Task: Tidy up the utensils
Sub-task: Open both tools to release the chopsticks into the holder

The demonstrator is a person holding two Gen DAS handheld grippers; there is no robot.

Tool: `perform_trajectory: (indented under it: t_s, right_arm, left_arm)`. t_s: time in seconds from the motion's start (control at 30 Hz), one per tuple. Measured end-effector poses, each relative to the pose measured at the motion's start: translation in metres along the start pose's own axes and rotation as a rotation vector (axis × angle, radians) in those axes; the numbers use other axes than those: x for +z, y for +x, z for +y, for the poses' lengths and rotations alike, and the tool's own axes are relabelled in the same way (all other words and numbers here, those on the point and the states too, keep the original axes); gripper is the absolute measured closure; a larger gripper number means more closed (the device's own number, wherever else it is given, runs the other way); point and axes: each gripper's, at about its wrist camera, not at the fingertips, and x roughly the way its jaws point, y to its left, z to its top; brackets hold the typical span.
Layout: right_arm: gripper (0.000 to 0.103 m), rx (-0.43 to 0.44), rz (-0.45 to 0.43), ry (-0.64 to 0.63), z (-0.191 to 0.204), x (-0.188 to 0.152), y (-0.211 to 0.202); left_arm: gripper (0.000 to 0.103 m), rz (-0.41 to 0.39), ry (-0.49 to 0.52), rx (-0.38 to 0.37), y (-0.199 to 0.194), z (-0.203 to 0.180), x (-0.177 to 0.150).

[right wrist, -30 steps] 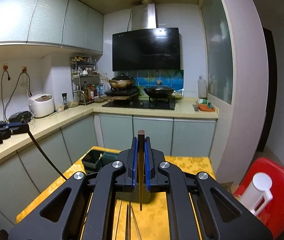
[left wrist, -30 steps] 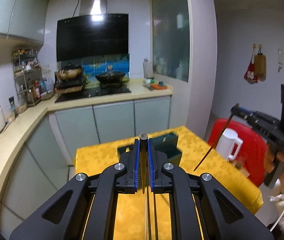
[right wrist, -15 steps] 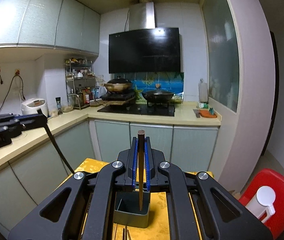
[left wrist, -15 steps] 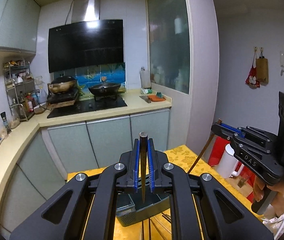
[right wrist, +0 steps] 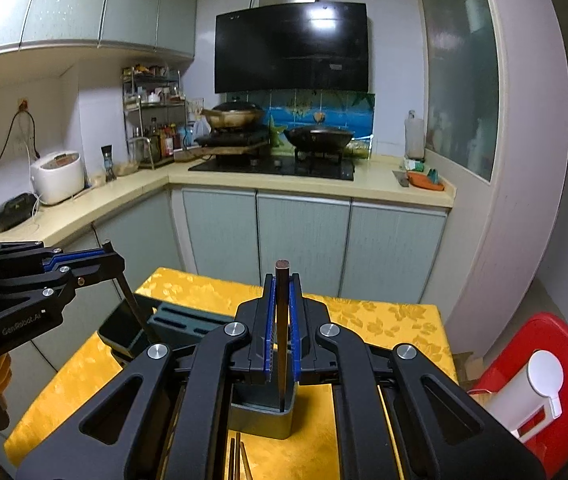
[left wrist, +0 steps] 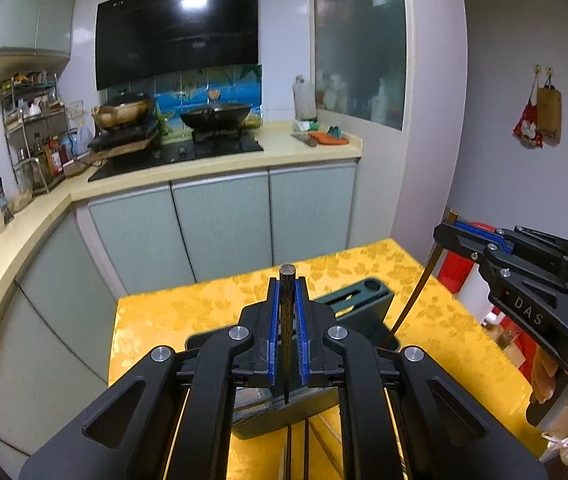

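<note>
A dark green utensil holder (left wrist: 358,310) (right wrist: 182,322) stands on the yellow table (left wrist: 188,312). My left gripper (left wrist: 287,292) is shut on a dark chopstick (left wrist: 286,320), held upright with its tip over the holder's near compartment. My right gripper (right wrist: 282,292) is shut on another dark chopstick (right wrist: 282,328), its tip in the holder's end compartment (right wrist: 264,416). Each gripper shows in the other's view, the right (left wrist: 450,226) and the left (right wrist: 108,254), with its chopstick slanting down into the holder.
More chopsticks (right wrist: 238,458) lie on the yellow table under the grippers. A red stool (right wrist: 544,364) with a white kettle (right wrist: 532,396) stands to the right. Kitchen counter and cabinets (left wrist: 220,220) lie beyond the table's far edge.
Both grippers have lowered and tilted toward the holder. The chopstick tips have come down from above the table into the holder's compartments.
</note>
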Motion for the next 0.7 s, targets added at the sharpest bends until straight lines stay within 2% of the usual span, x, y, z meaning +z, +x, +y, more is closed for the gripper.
perform_trajectory:
  t_s: [0.2, 0.23, 0.27, 0.33, 0.37, 0.4, 0.57, 0.7]
  right_arm:
    - [0.094, -0.01, 0.005, -0.015, 0.002, -0.005, 0.005]
    - [0.093, -0.017, 0.006, -0.024, 0.004, -0.005, 0.004]
    - [0.091, -0.018, 0.006, -0.027, 0.004, -0.005, 0.005]
    - [0.071, -0.024, -0.001, -0.03, 0.003, -0.003, 0.004]
    - [0.056, -0.035, -0.01, -0.032, 0.004, -0.002, 0.002]
    - [0.05, -0.052, -0.029, -0.035, 0.005, -0.001, -0.001]
    - [0.047, -0.065, -0.056, -0.039, 0.004, 0.002, -0.012]
    - [0.04, -0.079, -0.092, -0.038, 0.002, 0.006, -0.028]
  left_arm:
    - [0.094, 0.004, 0.005, 0.024, 0.002, 0.002, -0.008]
    - [0.089, 0.004, 0.007, 0.026, 0.001, 0.003, -0.009]
    - [0.078, 0.001, 0.008, 0.027, 0.0, 0.002, -0.009]
    - [0.064, -0.015, 0.004, 0.03, -0.006, 0.002, -0.009]
    - [0.06, -0.022, 0.004, 0.03, -0.008, 0.002, -0.009]
    - [0.058, -0.031, 0.003, 0.028, -0.011, 0.002, -0.008]
    - [0.036, -0.069, -0.003, 0.041, -0.027, 0.005, -0.007]
    - [0.028, -0.111, -0.007, 0.056, -0.047, 0.008, -0.009]
